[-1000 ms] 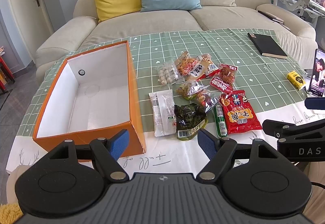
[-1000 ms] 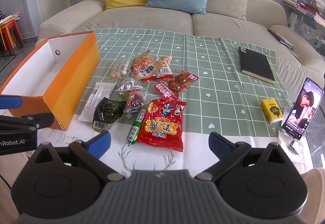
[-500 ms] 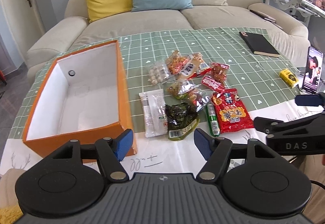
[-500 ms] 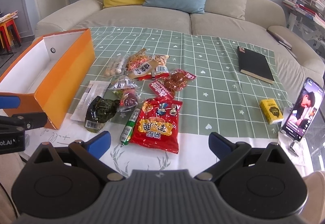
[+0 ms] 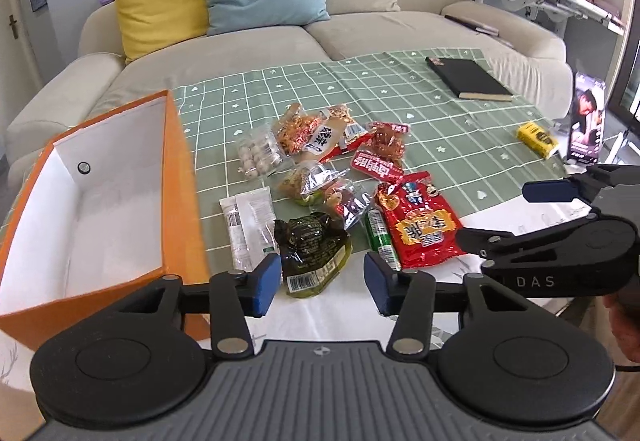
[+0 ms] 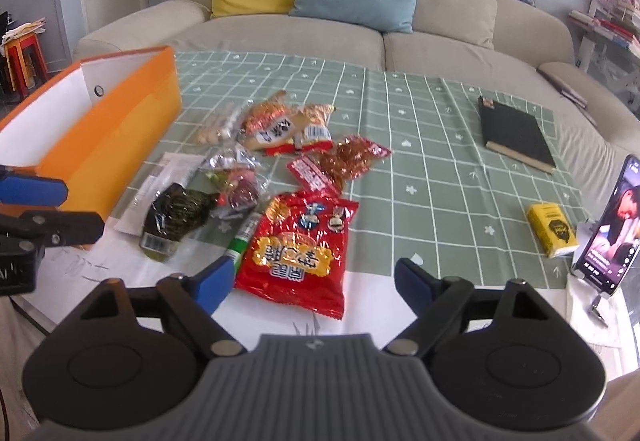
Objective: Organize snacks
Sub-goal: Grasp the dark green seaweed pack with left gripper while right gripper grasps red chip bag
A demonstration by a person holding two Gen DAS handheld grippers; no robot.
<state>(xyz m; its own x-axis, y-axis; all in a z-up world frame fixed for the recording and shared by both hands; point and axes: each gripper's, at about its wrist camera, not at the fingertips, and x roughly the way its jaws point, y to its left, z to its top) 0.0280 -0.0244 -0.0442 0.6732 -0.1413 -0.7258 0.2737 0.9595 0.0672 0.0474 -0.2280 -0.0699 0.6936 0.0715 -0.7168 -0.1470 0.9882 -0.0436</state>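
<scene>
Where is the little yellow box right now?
In the right wrist view, the small yellow box lies far right on the green checked tablecloth, beside the propped-up phone and nearer than the black book.

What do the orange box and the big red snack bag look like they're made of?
The orange box looks like glossy coated cardboard: thin, stiff, straight walls, white inside, with sheen on its outer side. The big red snack bag looks like shiny plastic film, crinkled, with bright glare spots.

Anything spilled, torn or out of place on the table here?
Nothing looks spilled or torn. The snack packets lie in a loose overlapping heap beside the empty orange box, simply not yet sorted. The black notebook, yellow pack and propped phone sit apart.
</scene>
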